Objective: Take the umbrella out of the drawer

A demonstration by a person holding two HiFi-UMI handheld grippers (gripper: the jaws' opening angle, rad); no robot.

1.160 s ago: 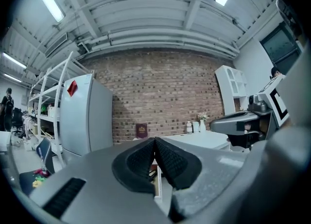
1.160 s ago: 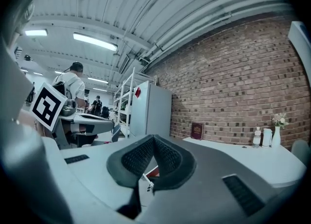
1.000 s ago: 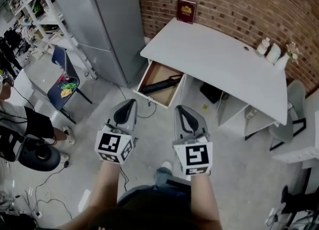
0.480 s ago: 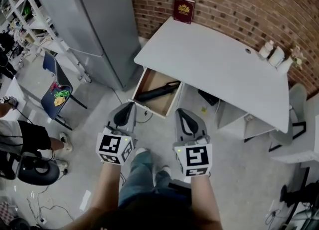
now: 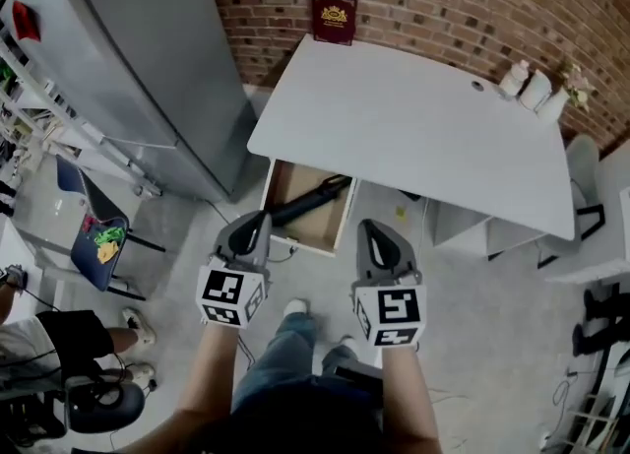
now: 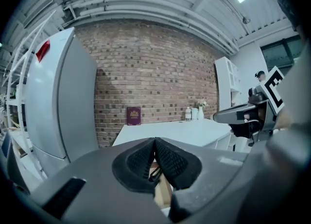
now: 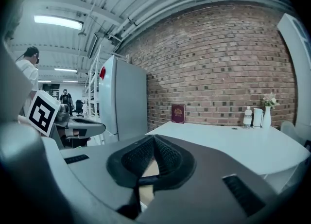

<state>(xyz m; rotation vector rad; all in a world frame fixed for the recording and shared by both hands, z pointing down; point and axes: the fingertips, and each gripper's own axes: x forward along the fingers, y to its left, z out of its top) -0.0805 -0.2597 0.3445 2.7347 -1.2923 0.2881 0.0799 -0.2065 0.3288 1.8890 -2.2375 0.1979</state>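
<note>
Umbrella (image 5: 308, 200), black, folded, slantwise in open wooden drawer (image 5: 279, 190).

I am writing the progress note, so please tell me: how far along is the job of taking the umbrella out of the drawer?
Done: the drawer under the desk stands open. In hand: nothing yet; the left gripper and right gripper hover in front of it, jaws shut and empty. Left: the black umbrella lies inside the drawer, so reaching, grasping and lifting it out are all to do.

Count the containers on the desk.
3, in a row at the desk's far right corner: a bottle, a white jug, a vase holding flowers. None seems hidden.
</note>
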